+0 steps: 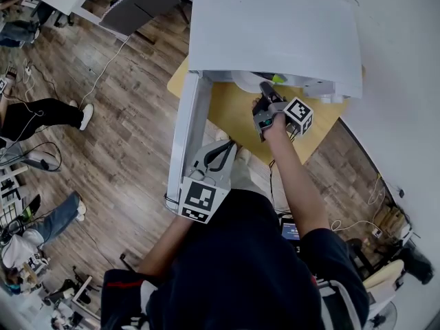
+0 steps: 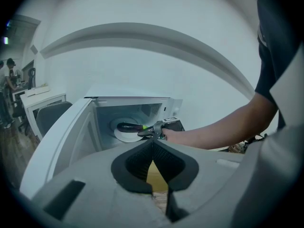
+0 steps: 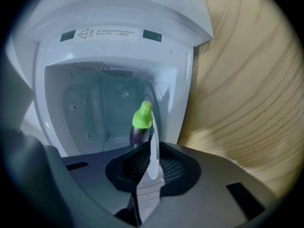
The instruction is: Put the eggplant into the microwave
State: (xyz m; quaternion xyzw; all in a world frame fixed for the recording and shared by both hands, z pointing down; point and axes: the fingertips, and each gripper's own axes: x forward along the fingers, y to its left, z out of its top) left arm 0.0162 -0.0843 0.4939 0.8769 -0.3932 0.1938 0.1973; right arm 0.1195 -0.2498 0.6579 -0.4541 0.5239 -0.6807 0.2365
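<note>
The white microwave (image 1: 275,33) stands on a round wooden table (image 1: 230,112) with its door (image 1: 187,133) swung open to the left. In the left gripper view the dark purple eggplant (image 2: 127,126) hangs just over the white plate (image 2: 122,135) inside the cavity. My right gripper (image 1: 265,93) is shut on the eggplant near its green stem end (image 3: 141,117), at the mouth of the microwave (image 3: 114,32). The eggplant's body (image 3: 137,137) is mostly hidden behind the jaws. My left gripper (image 1: 218,158) is shut and holds nothing, low beside the open door (image 2: 61,137).
Wooden floor (image 1: 130,115) lies left of the table, with a person's legs (image 1: 48,112), cables and a grey chair (image 1: 141,2) further off. A white wall (image 1: 405,81) runs along the right. More cables and gear lie at the lower right.
</note>
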